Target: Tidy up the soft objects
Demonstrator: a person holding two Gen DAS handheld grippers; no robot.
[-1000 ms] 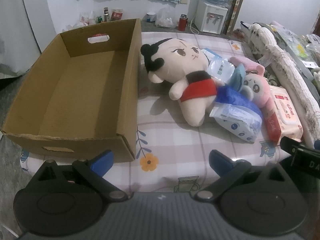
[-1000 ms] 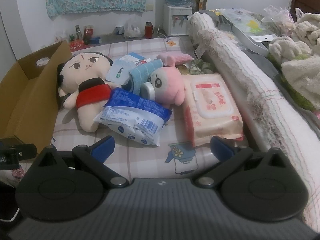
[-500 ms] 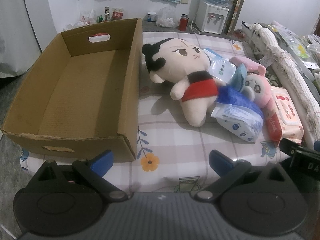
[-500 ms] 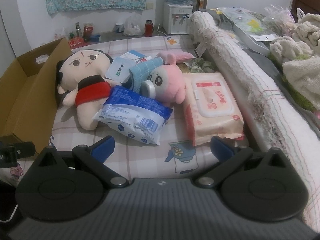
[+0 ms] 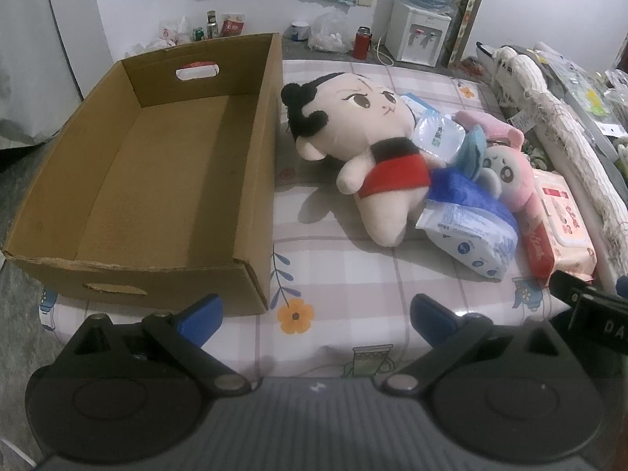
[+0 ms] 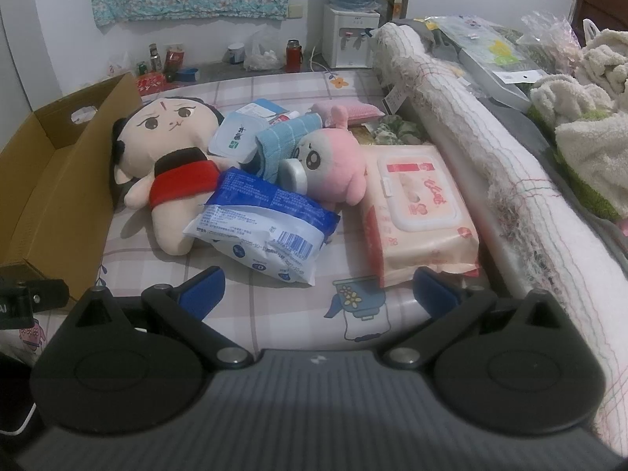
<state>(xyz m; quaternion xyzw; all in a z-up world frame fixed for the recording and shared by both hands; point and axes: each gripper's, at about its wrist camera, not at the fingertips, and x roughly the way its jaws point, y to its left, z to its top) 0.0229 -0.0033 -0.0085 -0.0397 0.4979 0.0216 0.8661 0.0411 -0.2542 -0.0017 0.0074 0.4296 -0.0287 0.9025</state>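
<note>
A: Where do the soft things lie?

B: In a heap on the patterned sheet [image 5: 333, 271], just right of the cardboard box [image 5: 255, 180]. The doll in the red top [image 6: 172, 172] lies on its back, its head near the box wall. The blue-and-white packet [image 6: 263, 231] leans against the doll's side, partly over its leg.

A: And behind them?

B: The pink plush [image 6: 333, 165] sits touching the packet's far edge, with a rolled blue towel [image 6: 282, 137] and a clear tissue pack [image 6: 235, 139] wedged between it and the doll's head. A flat pink pad [image 6: 353, 112] lies farther back.

A: What is to the right?

B: The wet-wipes pack [image 6: 416, 212] lies flat beside the pink plush, and beyond it a long rolled white mat [image 6: 490, 149] runs along the sheet's edge.

A: Is anything in the box?

B: Its floor shows bare cardboard in the left wrist view.

A: The grippers?

B: The left gripper [image 5: 316, 316] hovers low over the sheet's near edge, by the box's front corner, fingers spread wide and holding nothing. The right gripper [image 6: 318, 288] hangs over the near edge in front of the packet and wipes, its fingers likewise wide apart and empty. A water dispenser [image 6: 347, 35] stands against the far wall.
</note>
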